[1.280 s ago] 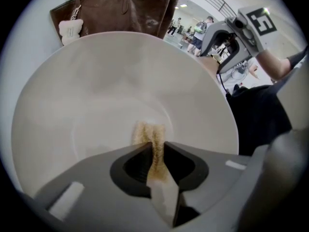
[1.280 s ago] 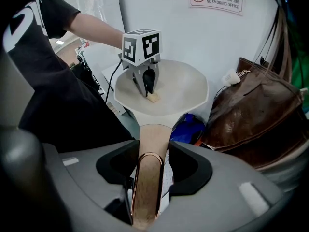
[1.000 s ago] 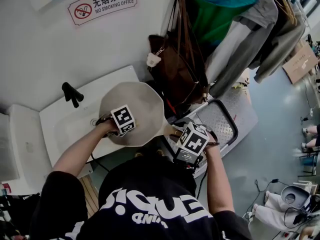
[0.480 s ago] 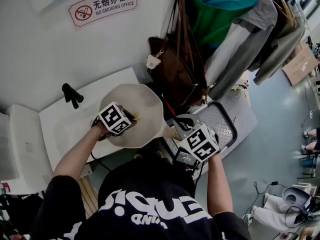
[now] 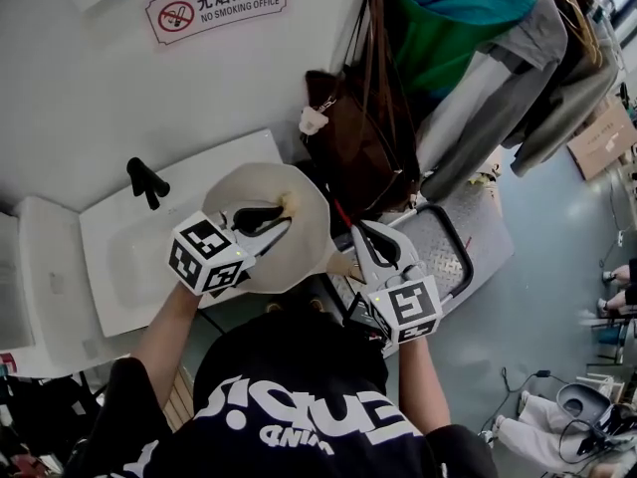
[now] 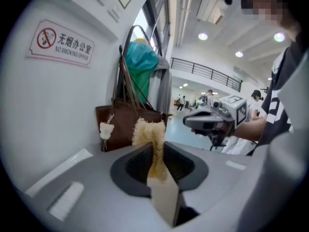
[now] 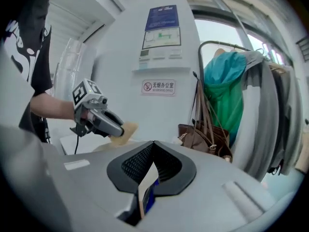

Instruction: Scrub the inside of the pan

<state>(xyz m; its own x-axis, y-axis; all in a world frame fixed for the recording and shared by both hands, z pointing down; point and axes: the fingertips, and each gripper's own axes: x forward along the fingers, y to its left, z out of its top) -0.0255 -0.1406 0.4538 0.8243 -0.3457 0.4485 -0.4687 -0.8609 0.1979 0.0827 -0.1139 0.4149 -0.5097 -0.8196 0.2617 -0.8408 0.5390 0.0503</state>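
A white sink (image 5: 109, 257) lies at the left under a no-smoking sign (image 5: 216, 3), with a black tap (image 5: 147, 183) at its far edge. Over the sink's right end sits the cream pan (image 5: 304, 249), its handle (image 5: 340, 264) pointing right. The left tongs (image 5: 282, 211) reach in from the near left above the pan's middle, pressed together on a tan, fibrous scrubber (image 5: 291, 204). The left gripper view shows the scrubber (image 6: 149, 132) pinched between the jaws, its frayed end sticking out past the tips. From the right gripper view the scrubber (image 7: 126, 129) looks raised off the pan rather than pressing on it. The right tongs (image 5: 364, 232) are just right of the pan, beside the handle but apart from it, pointing to the far side. Their jaws have just been closing and now meet with nothing between them, as the right gripper view shows (image 7: 153, 145). Farther right a brown bag (image 5: 358, 137) hangs against the wall beside green and grey clothes (image 5: 468, 58). A grey tread-plate platform (image 5: 438, 247) lies below them, near the right tongs.
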